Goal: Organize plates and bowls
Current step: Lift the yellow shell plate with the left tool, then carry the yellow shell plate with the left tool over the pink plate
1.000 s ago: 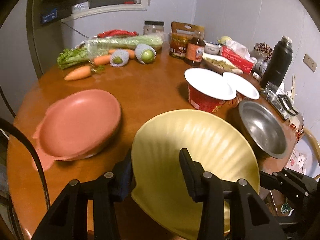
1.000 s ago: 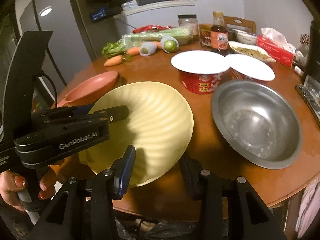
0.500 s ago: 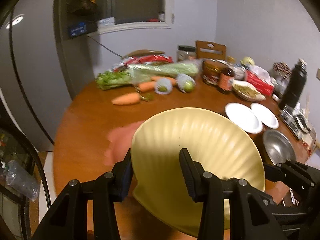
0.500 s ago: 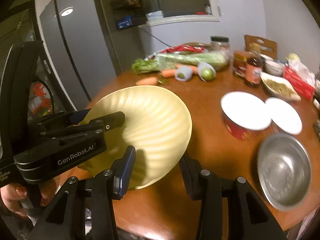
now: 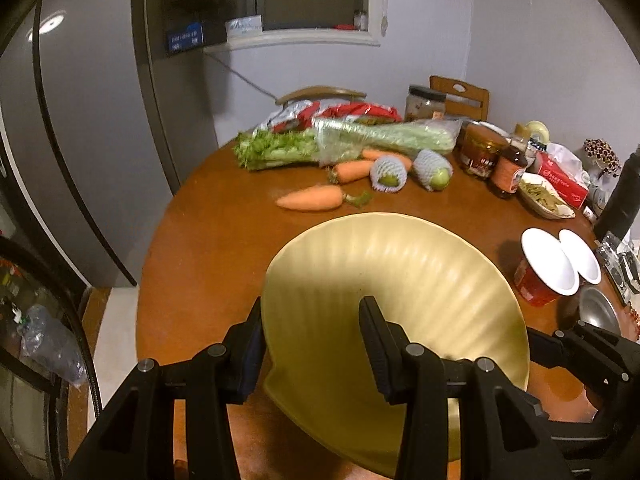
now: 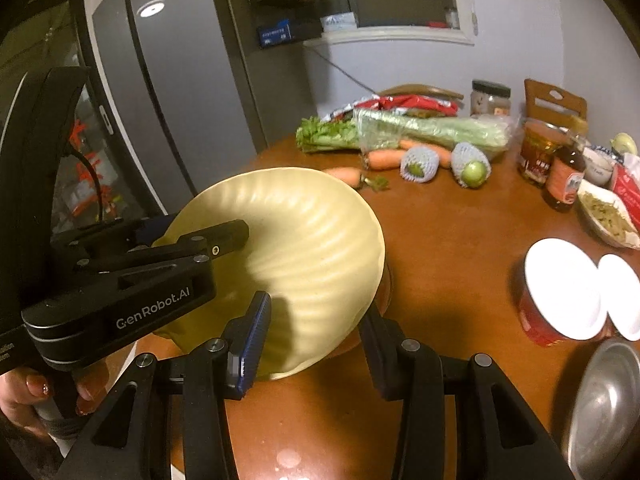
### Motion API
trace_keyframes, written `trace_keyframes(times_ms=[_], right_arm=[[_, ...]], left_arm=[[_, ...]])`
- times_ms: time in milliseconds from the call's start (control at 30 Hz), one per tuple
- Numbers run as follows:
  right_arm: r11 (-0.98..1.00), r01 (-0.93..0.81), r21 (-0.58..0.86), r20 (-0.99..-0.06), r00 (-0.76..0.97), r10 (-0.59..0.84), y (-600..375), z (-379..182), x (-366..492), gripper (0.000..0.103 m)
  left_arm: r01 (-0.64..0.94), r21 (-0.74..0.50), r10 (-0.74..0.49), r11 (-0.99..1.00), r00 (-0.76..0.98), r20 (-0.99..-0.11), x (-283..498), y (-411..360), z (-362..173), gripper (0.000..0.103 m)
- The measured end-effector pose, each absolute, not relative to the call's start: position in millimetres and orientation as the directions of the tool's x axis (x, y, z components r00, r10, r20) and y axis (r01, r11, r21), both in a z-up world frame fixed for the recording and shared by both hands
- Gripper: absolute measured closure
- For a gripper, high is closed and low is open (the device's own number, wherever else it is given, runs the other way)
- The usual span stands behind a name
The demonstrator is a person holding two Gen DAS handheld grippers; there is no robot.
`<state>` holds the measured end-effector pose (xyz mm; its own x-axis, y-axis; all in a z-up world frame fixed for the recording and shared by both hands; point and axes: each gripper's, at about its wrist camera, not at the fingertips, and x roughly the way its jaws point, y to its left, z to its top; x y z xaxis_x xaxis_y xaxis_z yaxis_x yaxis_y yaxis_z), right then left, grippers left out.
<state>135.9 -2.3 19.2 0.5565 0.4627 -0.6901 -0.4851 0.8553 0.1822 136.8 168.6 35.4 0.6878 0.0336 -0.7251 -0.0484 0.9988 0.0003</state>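
We see left gripper (image 5: 312,332) clamped on yellow plate (image 5: 400,304) rim, plate tilted above table (image 5: 224,240), right gripper (image 6: 316,320) jaws apart, plate edge between them, unpinched

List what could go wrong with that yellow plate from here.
1. The left tool pinches the tilted yellow plate by one rim only, so it could slip or swing.
2. The open right tool sits close to the plate's near edge and could knock it.

Vegetable-strewn round wooden table (image 5: 208,248)
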Motion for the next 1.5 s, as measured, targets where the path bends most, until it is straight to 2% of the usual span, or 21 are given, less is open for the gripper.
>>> trace_keyframes(times_ms=[633,1300,1500], right_arm=[[0.868,-0.477,0.137,-0.753,0.519,0.404,9.6,-15.6,164.4,0.057],[0.872,-0.484,0.069,-0.768,0.532,0.356,17.1,-15.5,171.7,0.057],[0.878,-0.478,0.017,-0.777,0.547,0.313,19.0,-16.2,172.3,0.05]], left_arm=[[-0.056,0.016,0.048,0.998,0.627,-0.777,164.4,172.5,-1.5,0.058],[-0.073,0.014,0.056,0.997,0.607,-0.793,169.2,177.5,-7.9,0.058],[-0.086,0.005,0.055,0.996,0.593,-0.804,169.4,182.5,-10.0,0.058]])
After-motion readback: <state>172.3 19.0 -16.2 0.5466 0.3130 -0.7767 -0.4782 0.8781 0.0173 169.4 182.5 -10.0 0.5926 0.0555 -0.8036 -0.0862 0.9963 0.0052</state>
